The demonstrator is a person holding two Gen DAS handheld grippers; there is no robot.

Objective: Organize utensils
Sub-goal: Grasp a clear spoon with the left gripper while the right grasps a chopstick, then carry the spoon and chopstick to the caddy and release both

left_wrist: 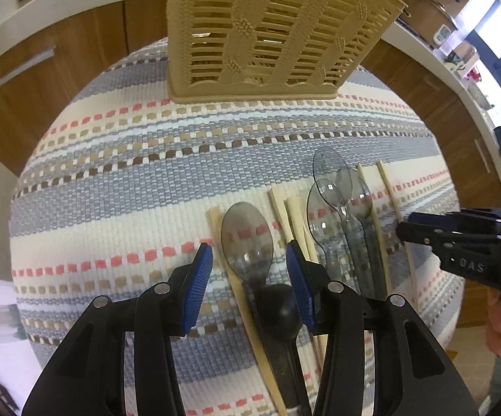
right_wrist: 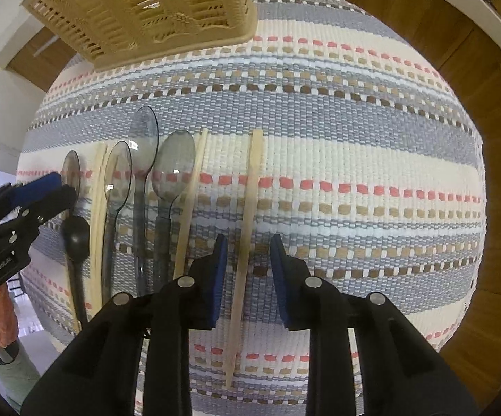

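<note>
Several clear grey plastic spoons and pale wooden chopsticks lie side by side on a striped woven mat [left_wrist: 118, 180]. My left gripper [left_wrist: 249, 260] is open, its blue pads either side of the leftmost clear spoon [left_wrist: 247, 239] and a black spoon [left_wrist: 280, 306] beneath it. My right gripper [right_wrist: 248, 253] is open, straddling the rightmost chopstick [right_wrist: 248, 215]. The other clear spoons [right_wrist: 174, 170] lie left of it. A beige slatted utensil basket [left_wrist: 268, 31] stands at the far side of the mat; it also shows in the right wrist view [right_wrist: 146, 10].
The mat [right_wrist: 354, 138] covers a small table with wooden cabinets [left_wrist: 42, 79] and a white counter behind. The right gripper's body [left_wrist: 458, 239] shows at the right edge of the left wrist view; the left gripper [right_wrist: 25, 208] shows at the left edge of the right wrist view.
</note>
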